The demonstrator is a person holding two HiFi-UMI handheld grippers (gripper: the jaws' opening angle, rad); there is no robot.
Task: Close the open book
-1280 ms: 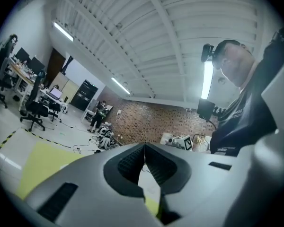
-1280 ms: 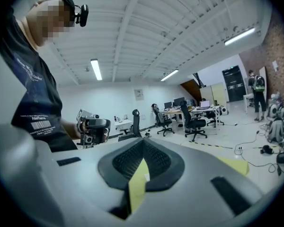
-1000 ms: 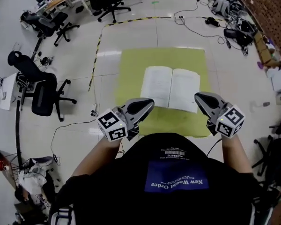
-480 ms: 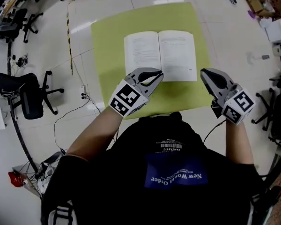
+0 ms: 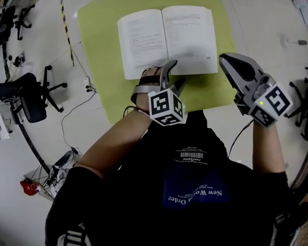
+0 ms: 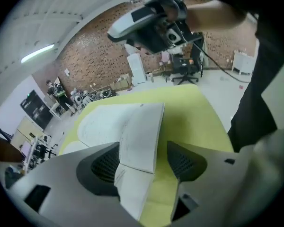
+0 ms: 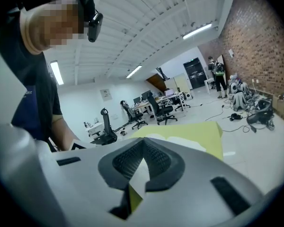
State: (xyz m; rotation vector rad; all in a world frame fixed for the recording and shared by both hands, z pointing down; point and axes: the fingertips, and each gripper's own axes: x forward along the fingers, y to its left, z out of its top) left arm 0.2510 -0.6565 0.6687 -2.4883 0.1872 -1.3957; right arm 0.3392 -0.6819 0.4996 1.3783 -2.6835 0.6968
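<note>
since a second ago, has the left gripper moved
Yes: left gripper moved forward to the open white book, reaching its near edge; jaws just opened, pages between them.

Lighting is bright and even, from ceiling strip lights (image 7: 196, 30) above and ahead of the right gripper (image 7: 143, 143). Both gripper views bend strongly at their dark-cornered edges; the view from the left gripper (image 6: 143, 148) is slightly blurred.
</note>
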